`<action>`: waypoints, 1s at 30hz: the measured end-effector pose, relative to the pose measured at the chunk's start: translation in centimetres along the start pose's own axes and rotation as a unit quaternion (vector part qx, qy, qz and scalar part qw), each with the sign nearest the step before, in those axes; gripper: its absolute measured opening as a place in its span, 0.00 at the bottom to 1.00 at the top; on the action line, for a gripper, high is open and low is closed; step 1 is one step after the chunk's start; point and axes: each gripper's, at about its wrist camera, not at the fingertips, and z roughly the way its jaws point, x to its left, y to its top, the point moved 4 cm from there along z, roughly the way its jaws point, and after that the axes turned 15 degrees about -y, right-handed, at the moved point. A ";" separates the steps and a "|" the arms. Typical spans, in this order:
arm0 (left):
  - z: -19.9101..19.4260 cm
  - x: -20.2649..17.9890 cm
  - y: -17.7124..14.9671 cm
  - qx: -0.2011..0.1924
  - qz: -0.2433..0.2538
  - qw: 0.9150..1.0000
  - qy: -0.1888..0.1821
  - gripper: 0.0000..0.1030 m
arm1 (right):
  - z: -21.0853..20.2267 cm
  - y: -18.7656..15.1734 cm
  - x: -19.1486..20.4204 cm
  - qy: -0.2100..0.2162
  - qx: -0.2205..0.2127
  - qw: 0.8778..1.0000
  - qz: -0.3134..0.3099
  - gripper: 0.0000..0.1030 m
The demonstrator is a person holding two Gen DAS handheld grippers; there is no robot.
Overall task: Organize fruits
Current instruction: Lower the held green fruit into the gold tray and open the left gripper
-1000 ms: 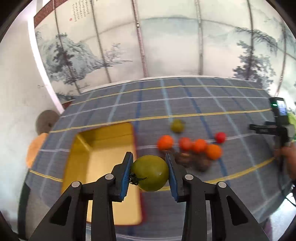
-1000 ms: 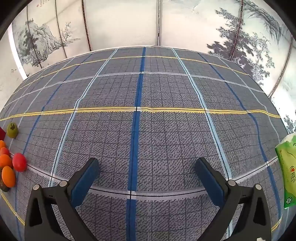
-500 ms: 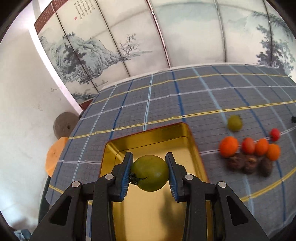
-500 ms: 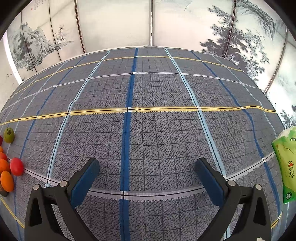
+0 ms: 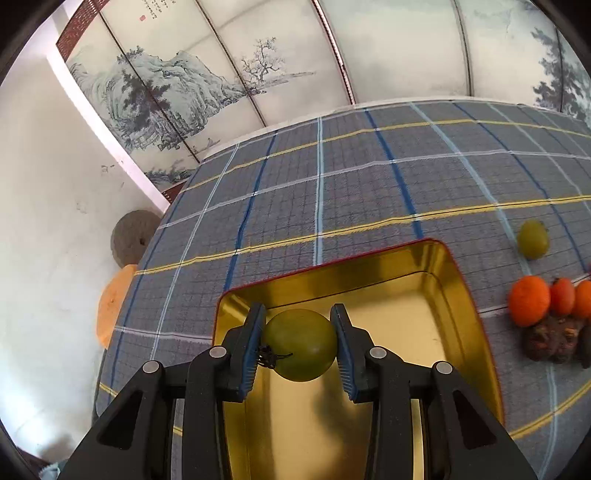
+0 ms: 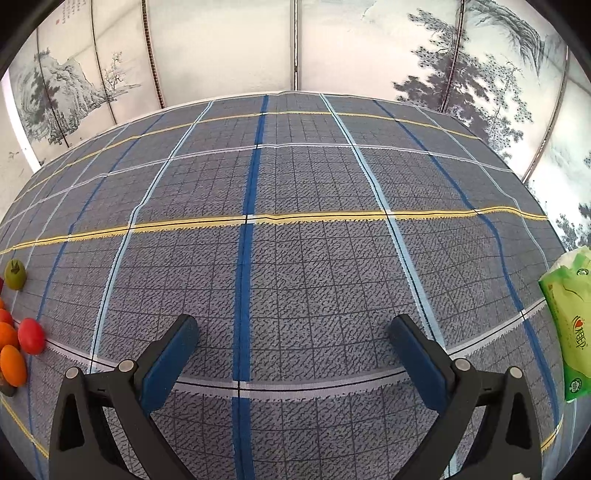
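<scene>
Above the gold tray's [image 5: 461, 295] far end, left gripper [image 5: 300, 345] clamped the green tomato [image 5: 300, 345]; lower before releasing. Right gripper [image 6: 295, 356] was open, empty.

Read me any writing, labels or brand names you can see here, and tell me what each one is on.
Painted wall screen: black brush calligraphy with a red seal at its top edge, too small and cut off to read.
Green tissue pack: a red heart logo with white characters, plus round green badges, too distorted to read.
Gold tin, green tomato, checked tablecloth: no writing visible.
</scene>
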 end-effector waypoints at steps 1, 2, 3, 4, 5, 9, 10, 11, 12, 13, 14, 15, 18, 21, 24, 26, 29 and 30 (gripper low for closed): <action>0.2 0.1 0.0 0.001 -0.002 1.000 -0.001 0.36 | 0.0 0.0 0.0 0.000 0.000 1.000 0.000 1.00; 0.3 0.4 0.1 0.001 -0.003 1.000 -0.001 0.36 | 0.0 0.0 0.0 0.000 0.000 1.000 0.000 1.00; 0.5 0.6 0.2 0.002 -0.005 1.000 -0.001 0.36 | 0.0 0.0 0.0 0.000 0.000 1.000 0.000 1.00; 0.7 0.7 0.2 0.003 -0.005 1.000 0.001 0.36 | 0.0 0.0 0.0 0.000 0.000 1.000 0.000 1.00; 0.8 0.8 0.2 0.004 -0.005 1.000 0.002 0.36 | 0.0 0.0 0.0 0.000 0.000 1.000 0.000 1.00; 1.4 1.3 0.3 0.008 -0.003 1.000 0.005 0.36 | 0.0 0.0 0.0 0.000 0.000 1.000 0.000 1.00; 1.6 1.4 0.3 0.008 -0.002 1.000 0.008 0.37 | 0.0 0.0 0.0 0.000 0.000 1.000 0.000 1.00; 1.7 1.4 0.2 0.009 -0.002 1.000 0.009 0.37 | 0.0 0.0 0.0 0.000 0.000 1.000 0.000 1.00; 1.9 1.5 0.2 0.010 -0.002 1.000 0.010 0.37 | 0.0 0.0 0.0 0.000 0.000 1.000 0.000 1.00; 2.0 1.6 0.1 0.011 -0.004 1.000 0.011 0.37 | 0.0 0.0 0.0 0.000 0.000 1.000 0.000 1.00; 2.1 1.8 0.1 0.013 -0.006 1.000 0.011 0.38 | 0.0 0.0 0.0 0.000 0.000 1.000 0.000 1.00; 2.3 2.0 0.1 0.014 -0.008 1.000 0.012 0.38 | 0.0 0.0 0.0 0.000 0.000 1.000 0.000 1.00; 2.5 2.1 0.0 0.015 -0.008 1.000 0.015 0.38 | 0.0 0.0 0.0 0.000 0.000 1.000 0.000 1.00; 2.6 2.1 0.0 0.015 -0.004 1.000 0.022 0.38 | 0.0 0.0 0.0 0.000 0.000 1.000 0.000 1.00; 2.6 1.9 0.0 0.015 0.001 1.000 0.021 0.40 | 0.0 0.0 0.0 0.000 0.000 1.000 0.000 1.00; 2.5 1.8 0.1 0.010 0.004 1.000 0.023 0.42 | 0.0 0.0 0.0 0.000 0.000 1.000 0.000 1.00; 2.1 1.8 0.3 -0.001 0.008 1.000 0.029 0.50 | 0.0 0.0 0.0 0.000 0.000 1.000 0.000 1.00; 1.9 1.7 0.4 -0.005 0.007 1.000 0.029 0.54 | 0.0 0.0 0.0 0.000 0.000 1.000 0.000 1.00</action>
